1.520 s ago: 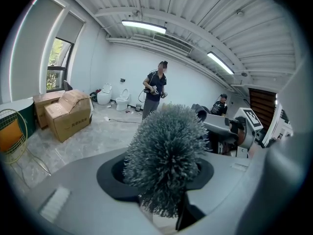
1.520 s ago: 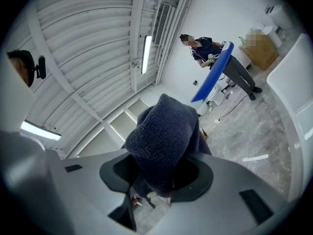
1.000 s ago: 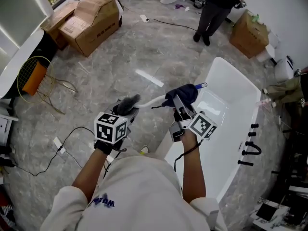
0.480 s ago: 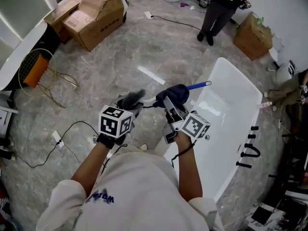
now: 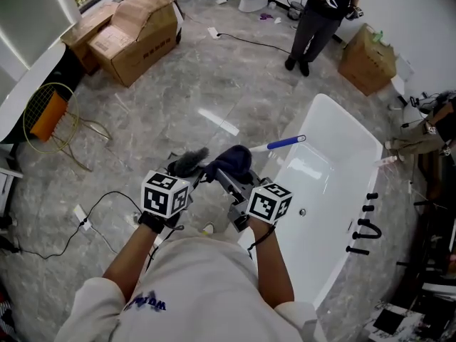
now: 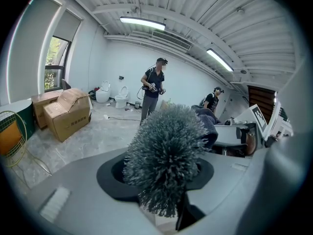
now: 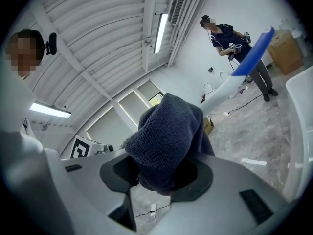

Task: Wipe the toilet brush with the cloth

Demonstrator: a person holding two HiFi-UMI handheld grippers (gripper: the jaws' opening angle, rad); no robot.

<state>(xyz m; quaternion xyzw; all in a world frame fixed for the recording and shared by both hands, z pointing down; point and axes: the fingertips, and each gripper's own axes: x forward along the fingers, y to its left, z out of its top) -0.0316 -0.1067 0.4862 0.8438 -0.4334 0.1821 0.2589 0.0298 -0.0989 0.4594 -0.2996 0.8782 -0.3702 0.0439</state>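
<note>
A grey marbled floor (image 5: 178, 84) fills the room, with brown cardboard boxes (image 5: 142, 30) at the far left and a long white bathtub (image 5: 356, 130) on the right.

The person holds the task's thing out in front, partly above the tub's near rim. It is a toilet brush with a grey bristle head, white stem and blue grip end (image 5: 262, 147). The left gripper (image 5: 185, 168) is clamped on the bristle head (image 6: 164, 163), which bulges up between its jaws in the left gripper view. The right gripper (image 5: 226, 177) has its jaws closed partway on a bunched dark blue terry cloth (image 7: 166, 141). The stem (image 7: 230, 84) comes out from behind the cloth, so the cloth appears to be folded around it.

A second ago the cloth sat far out along the stem, with only the blue tip showing beyond it. Now it lies just beside the bristle head, and a long run of white stem and the whole blue end (image 5: 286, 142) are bare. The right gripper has come in toward the left one, which has hardly shifted.

I judge this a full wiping stroke drawn down the stem, with the wiping well under way. The cloth now has almost no stem left ahead of it. The likely choices are a return stroke outward or a re-grip so the bristles can be reached.
</note>
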